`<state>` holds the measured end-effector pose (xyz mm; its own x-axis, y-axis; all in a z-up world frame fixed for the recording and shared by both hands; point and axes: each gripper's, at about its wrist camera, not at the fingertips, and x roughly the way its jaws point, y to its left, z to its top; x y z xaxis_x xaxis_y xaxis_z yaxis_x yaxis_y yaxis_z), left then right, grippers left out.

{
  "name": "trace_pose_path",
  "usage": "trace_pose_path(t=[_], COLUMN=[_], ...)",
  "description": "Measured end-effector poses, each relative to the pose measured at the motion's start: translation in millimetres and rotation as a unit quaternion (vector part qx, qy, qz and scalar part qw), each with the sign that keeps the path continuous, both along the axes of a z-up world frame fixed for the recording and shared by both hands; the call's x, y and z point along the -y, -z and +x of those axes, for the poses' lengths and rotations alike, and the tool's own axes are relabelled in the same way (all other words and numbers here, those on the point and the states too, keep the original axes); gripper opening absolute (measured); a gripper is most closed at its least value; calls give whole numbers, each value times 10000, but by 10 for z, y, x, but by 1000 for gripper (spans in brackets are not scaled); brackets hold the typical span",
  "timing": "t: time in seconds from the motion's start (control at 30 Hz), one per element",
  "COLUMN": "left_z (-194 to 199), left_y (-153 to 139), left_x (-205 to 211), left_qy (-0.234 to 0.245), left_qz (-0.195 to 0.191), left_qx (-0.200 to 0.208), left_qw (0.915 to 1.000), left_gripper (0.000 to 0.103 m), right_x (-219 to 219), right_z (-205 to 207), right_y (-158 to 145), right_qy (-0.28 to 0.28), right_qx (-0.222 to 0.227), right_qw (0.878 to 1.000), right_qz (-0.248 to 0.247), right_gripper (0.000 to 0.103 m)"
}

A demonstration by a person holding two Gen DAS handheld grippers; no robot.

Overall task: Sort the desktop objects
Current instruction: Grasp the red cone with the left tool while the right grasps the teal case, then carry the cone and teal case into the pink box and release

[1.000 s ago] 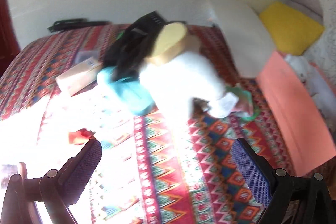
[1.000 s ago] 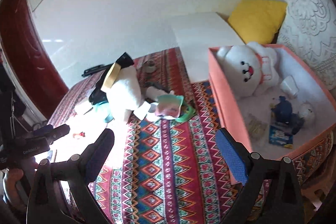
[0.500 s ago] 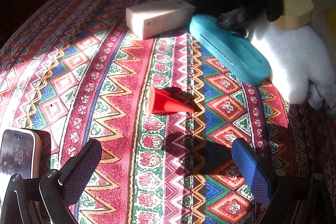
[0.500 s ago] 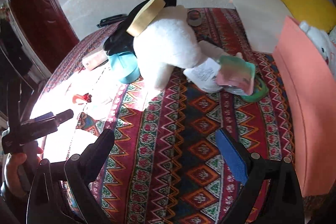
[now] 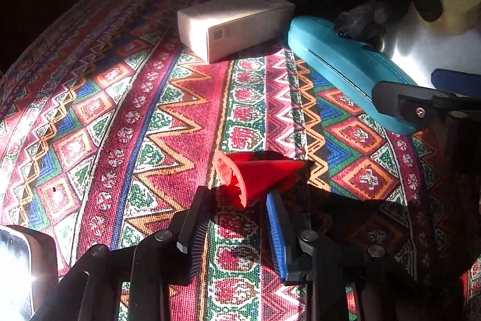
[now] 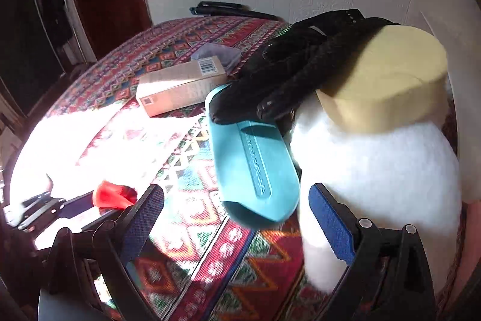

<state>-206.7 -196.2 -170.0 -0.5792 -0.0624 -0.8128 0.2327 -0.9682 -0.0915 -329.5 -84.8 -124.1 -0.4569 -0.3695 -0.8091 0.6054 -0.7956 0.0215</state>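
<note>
Lying on its side on the patterned cloth (image 5: 90, 98), the red cone (image 5: 258, 175) sits between the narrowed fingers of the left gripper (image 5: 237, 218); whether they truly pinch it is hard to say, shadow hiding the contact. The right gripper (image 6: 237, 218) hangs spread wide before a teal case (image 6: 255, 164), whose far end disappears under black fabric (image 6: 288, 71). A white plush (image 6: 375, 170) is cut off at the right edge.
</note>
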Motion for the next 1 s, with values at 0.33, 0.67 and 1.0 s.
trace_pose_path(t=[0.33,0.67,1.0], left_z=[-37,-177,452], left_y=[-37,0,-489], left_x=[16,129,-312], left_qy=[232,903,1177], left_qz=[-139,-399,-317], left_qx=[-201,-153,-466], left_qw=[9994,9950,9914], left_gripper=[89,34,34], right_x=[144,-943,-1787], right_z=[-174,424,1028], right_y=[296,236,-49], right_qy=[-322,66,681], right_qx=[615,1487,1824], right_qw=[9970,9854,9629], right_qz=[342,-826,-1868], right_gripper=[68,68,68])
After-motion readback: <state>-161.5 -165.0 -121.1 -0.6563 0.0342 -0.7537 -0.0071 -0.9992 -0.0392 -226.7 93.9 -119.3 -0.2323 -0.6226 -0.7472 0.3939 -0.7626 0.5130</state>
